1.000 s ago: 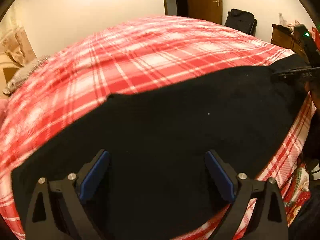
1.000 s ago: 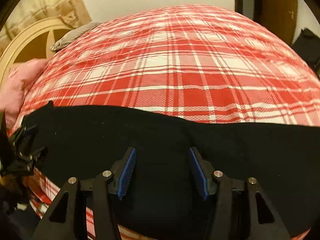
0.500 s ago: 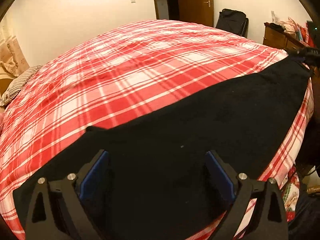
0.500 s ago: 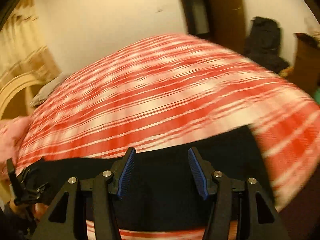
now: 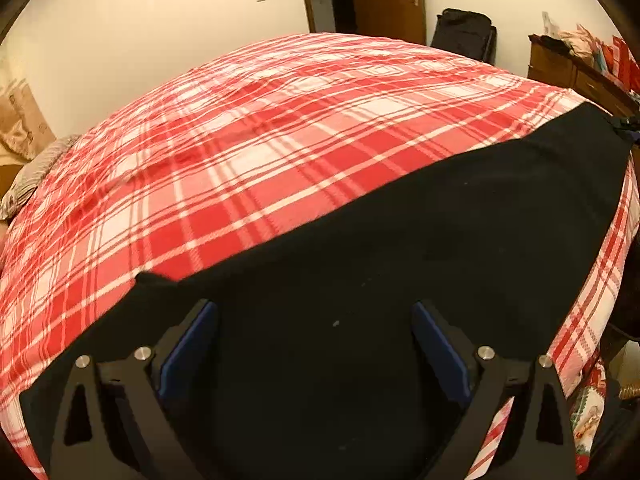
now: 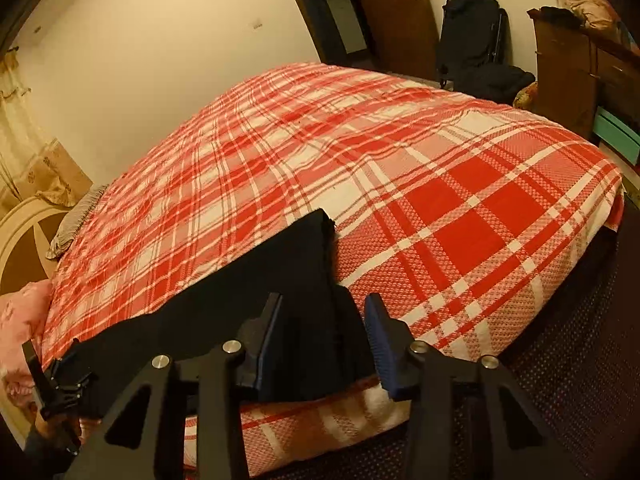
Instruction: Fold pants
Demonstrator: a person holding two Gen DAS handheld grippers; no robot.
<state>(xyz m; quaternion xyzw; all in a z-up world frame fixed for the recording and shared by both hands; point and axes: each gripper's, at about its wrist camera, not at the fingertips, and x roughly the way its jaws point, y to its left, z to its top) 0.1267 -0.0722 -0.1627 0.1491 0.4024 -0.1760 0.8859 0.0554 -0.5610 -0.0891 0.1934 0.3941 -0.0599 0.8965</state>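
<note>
Black pants (image 5: 400,280) (flat) on plaid bedspread (image 5: 280,140)

We see the pants (image 5: 420,264) plain black, with no pattern; the blanket (image 5: 280,140) on the bed is a plaid of red, pink and white bands; our left tool (image 5: 314,346) is black with blue pads (image 5: 188,350) and silver bolt heads, and our right tool (image 6: 324,336) matches it, black with blue ribbed pads (image 6: 382,344); the wall (image 6: 160,64) is pale cream; the door (image 6: 394,12) is brown wood; the bag (image 6: 472,36) beside it is black; the floor covering (image 6: 580,360) is dark with small pale dots.
</note>
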